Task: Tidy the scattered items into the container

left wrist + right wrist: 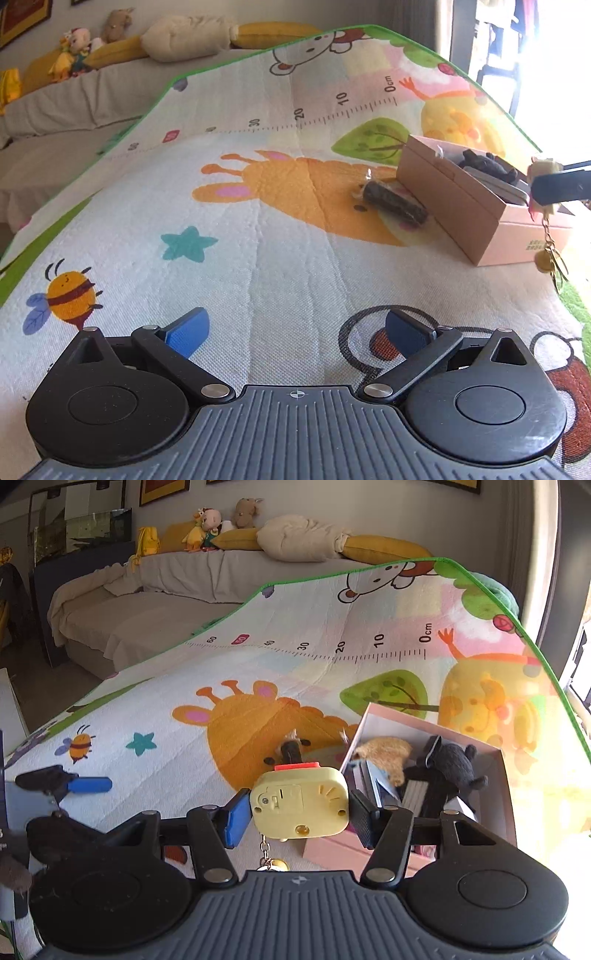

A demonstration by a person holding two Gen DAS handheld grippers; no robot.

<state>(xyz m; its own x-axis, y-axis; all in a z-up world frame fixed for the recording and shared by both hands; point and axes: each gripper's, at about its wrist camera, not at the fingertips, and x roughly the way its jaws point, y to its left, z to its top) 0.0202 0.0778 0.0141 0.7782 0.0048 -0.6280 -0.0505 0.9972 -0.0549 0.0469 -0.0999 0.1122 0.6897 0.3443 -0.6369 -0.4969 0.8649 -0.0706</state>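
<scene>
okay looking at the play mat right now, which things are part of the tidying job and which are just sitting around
Part of the job:
- pink box, the container
- yellow keychain toy, held in the right gripper
- dark roll on the mat beside the box
- black plush and tan plush, already in the box

Just lying about:
- play mat
- sofa with its stuffed toys and cushions

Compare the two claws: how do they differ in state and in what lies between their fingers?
The right claw is shut on a cream toy keychain, while the left claw is open and holds nothing. The right claw is near the pink box, ahead and to its right; the left claw is over bare play mat. Both have blue-padded fingers.
</scene>
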